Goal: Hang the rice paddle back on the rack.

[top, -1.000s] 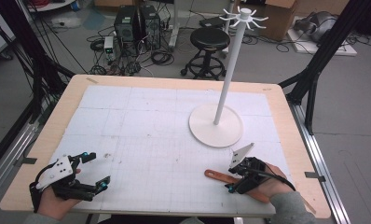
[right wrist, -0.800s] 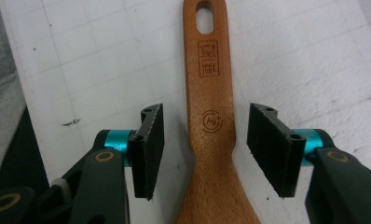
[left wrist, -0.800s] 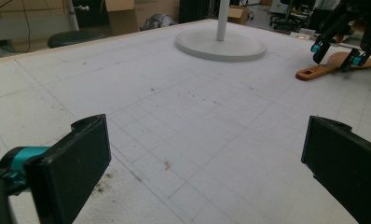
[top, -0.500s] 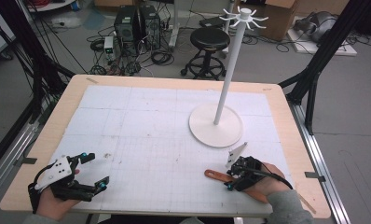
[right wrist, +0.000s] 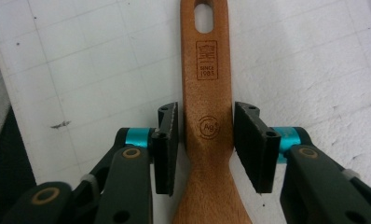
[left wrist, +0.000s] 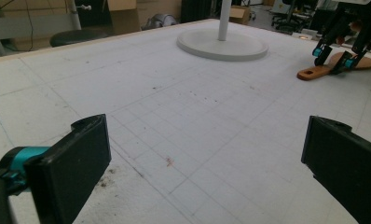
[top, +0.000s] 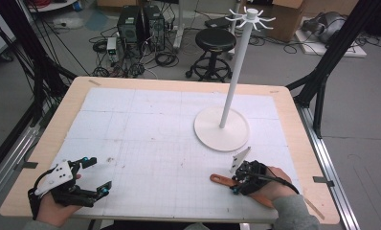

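Observation:
A wooden spatula (top: pixel 221 180) lies flat on the white mat near the table's front right, with its handle hole pointing left. My right gripper (top: pixel 236 185) points down over it. In the right gripper view the handle (right wrist: pixel 207 84) runs up between the two black pads (right wrist: pixel 167 140), with a thin gap on each side. The jaws have just been closing around it, and the right gripper (right wrist: pixel 205 119) is still open. My left gripper (top: pixel 98 172) rests at the front left, open wide with nothing between its jaws. The left gripper view shows the left gripper (left wrist: pixel 207 154) over bare mat.
A white hook stand (top: pixel 222 129) with a round base and a tall pole stands on the right half of the mat, just behind the right gripper. It also appears in the left gripper view, stand (left wrist: pixel 223 44) far off. The table's wooden rim (top: pixel 303 143) borders the mat.
The right gripper's jaws have drawn in around the spatula handle. Neither hand has moved, and the spatula lies where it was.

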Tool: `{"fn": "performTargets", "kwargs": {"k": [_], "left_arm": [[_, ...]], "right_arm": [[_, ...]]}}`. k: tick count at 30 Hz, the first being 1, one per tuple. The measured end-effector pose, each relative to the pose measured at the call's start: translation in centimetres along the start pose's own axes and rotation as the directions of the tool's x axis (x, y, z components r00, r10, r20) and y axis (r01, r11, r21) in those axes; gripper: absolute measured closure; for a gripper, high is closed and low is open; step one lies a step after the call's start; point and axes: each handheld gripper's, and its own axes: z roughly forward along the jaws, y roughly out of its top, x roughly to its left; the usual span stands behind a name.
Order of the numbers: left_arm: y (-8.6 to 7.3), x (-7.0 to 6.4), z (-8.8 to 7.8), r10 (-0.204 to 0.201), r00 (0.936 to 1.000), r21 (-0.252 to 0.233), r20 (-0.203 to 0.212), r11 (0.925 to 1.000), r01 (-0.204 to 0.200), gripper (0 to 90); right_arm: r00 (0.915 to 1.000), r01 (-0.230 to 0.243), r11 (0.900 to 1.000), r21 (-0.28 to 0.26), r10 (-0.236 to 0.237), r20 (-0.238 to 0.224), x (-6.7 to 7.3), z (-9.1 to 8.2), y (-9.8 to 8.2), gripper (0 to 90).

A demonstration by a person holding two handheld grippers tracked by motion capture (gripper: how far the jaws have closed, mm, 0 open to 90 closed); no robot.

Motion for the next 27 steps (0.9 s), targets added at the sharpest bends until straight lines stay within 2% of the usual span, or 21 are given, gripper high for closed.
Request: {"fn": "performTargets", "kwargs": {"k": [15,22,27], "left_arm": [[0.0,0.0,0.1,0.004,1.0,0.007,0.001,1.0,-0.004,1.8],[0.0,0.0,0.2,0.007,1.0,0.011,0.004,0.9999,-0.007,1.8],[0.1,0.0,0.5,0.007,0.9999,0.012,0.009,0.9999,-0.007,1.8]], "right_arm": [[1.0,-0.003,1.0,-0.012,0.003,0.009,0.2,-0.2,-0.2,64.4],[0.9983,-0.015,0.995,-0.097,0.021,0.054,0.3,-1.7,-0.7,64.4],[0.9953,-0.007,0.979,-0.203,0.027,0.093,0.4,-3.2,-1.3,64.4]]}}
